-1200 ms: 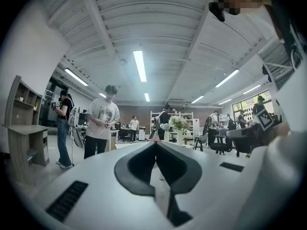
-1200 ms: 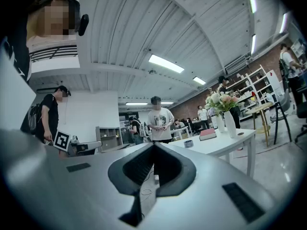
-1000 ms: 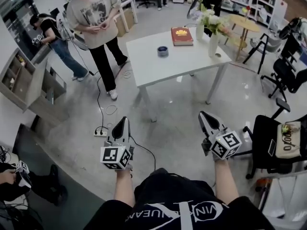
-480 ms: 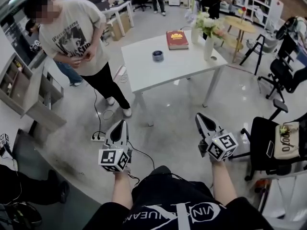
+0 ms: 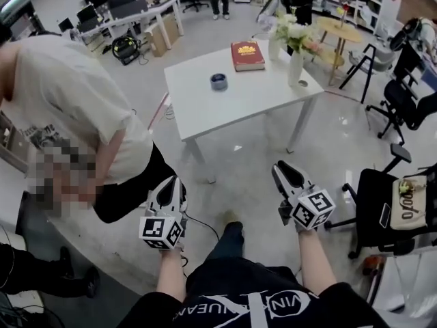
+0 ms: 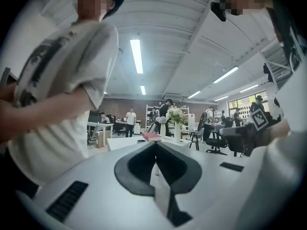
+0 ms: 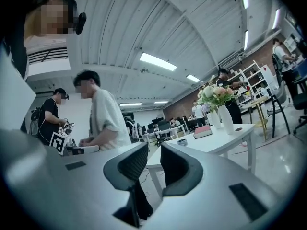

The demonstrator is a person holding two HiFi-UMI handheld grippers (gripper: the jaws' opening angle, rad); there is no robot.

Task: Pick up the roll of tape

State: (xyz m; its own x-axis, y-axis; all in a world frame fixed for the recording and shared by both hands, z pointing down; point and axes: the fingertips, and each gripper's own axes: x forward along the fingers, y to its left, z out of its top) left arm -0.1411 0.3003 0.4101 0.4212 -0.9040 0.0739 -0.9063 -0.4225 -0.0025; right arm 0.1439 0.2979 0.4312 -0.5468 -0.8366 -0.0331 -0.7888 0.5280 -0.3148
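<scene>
The roll of tape (image 5: pixel 218 81) is a small dark blue-grey ring lying on the white table (image 5: pixel 239 101) across the room, near a red book (image 5: pixel 247 55). In the right gripper view the tape (image 7: pixel 182 141) shows small on the table (image 7: pixel 225 137) beyond the jaws. Both grippers are held level over the floor, well short of the table. My left gripper (image 5: pixel 172 182) (image 6: pixel 156 145) is shut and empty, its tips meeting. My right gripper (image 5: pixel 278 170) (image 7: pixel 154 150) is open; its jaws have just been opening, with nothing between them.
A person in a white T-shirt (image 5: pixel 75 115) bends close at the left, beside my left gripper. A vase of flowers (image 5: pixel 295 53) stands on the table's right end. A black office chair with a bag (image 5: pixel 399 207) is at the right. A cable (image 5: pixel 201 221) runs over the floor.
The table has come nearer as both grippers moved towards it. The person in the white T-shirt has moved from beside the table to close at the left and now bends over.
</scene>
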